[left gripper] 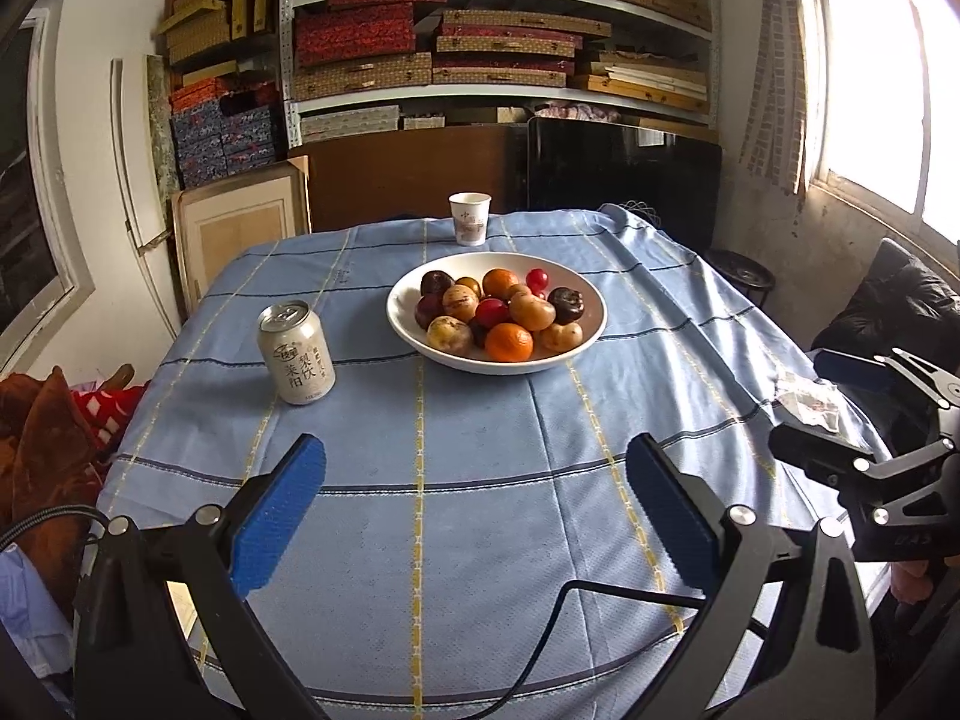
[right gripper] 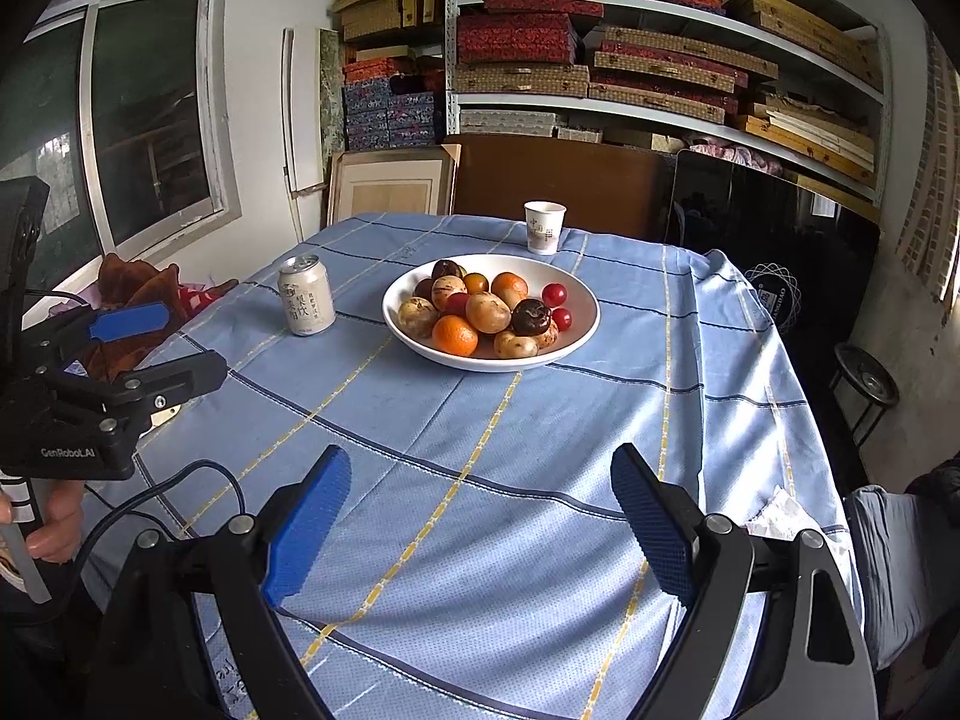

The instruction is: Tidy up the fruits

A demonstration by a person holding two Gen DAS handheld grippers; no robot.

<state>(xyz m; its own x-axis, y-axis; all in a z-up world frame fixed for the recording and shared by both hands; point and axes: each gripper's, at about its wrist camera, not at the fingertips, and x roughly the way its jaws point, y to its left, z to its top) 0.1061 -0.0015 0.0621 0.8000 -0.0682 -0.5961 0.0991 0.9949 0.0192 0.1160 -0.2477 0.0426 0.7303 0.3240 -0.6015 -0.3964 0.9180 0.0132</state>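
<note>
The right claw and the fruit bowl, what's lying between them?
Nothing but bare blue tablecloth between the open right claw and the fruit bowl, as the right wrist view shows.

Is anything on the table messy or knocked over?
Nothing is knocked over. The can and paper cup stand upright, and the fruit sits inside the white bowl. The only untidy bit is a crumpled piece of paper lying near the right edge of the tablecloth.
</note>
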